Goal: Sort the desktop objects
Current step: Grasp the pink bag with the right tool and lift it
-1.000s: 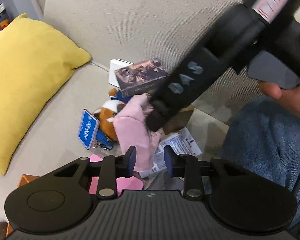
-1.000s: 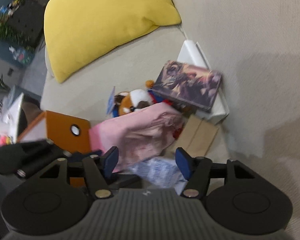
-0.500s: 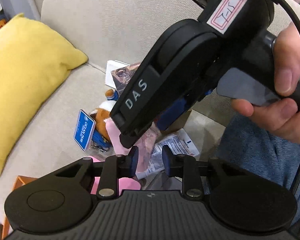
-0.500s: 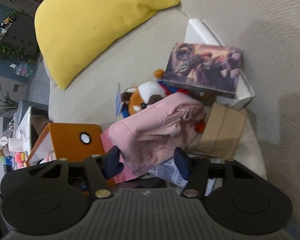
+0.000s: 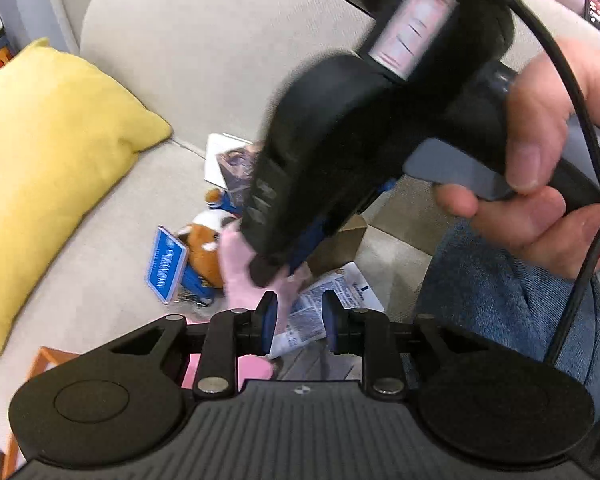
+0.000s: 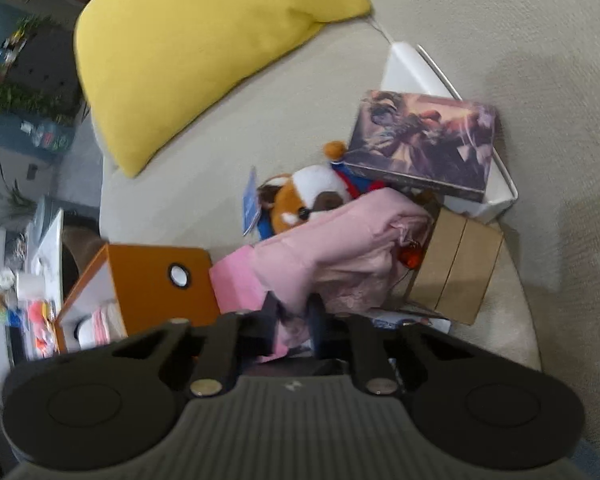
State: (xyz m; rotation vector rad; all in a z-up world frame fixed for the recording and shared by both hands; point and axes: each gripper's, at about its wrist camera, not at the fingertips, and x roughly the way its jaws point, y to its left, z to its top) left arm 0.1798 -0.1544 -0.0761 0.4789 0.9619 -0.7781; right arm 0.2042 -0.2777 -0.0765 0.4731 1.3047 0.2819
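Observation:
A pile of objects lies on a beige sofa seat. My right gripper is shut on the near edge of a crumpled pink cloth, which bunches between its pads. In the left wrist view the right gripper reaches down from the upper right onto the pink cloth, held by a person's hand. My left gripper hovers just in front of the pile. Its jaws are closing, a gap still shows, and nothing is between them. A printed leaflet lies beyond them.
A fox plush and a blue card lie behind the cloth. An illustrated box rests on a white box, with a brown carton beside it. An orange box stands left; a yellow cushion behind.
My right gripper dropped onto the pile and its jaws closed from wide apart onto the pink cloth. The left jaws narrowed a little; the left gripper stayed where it was.

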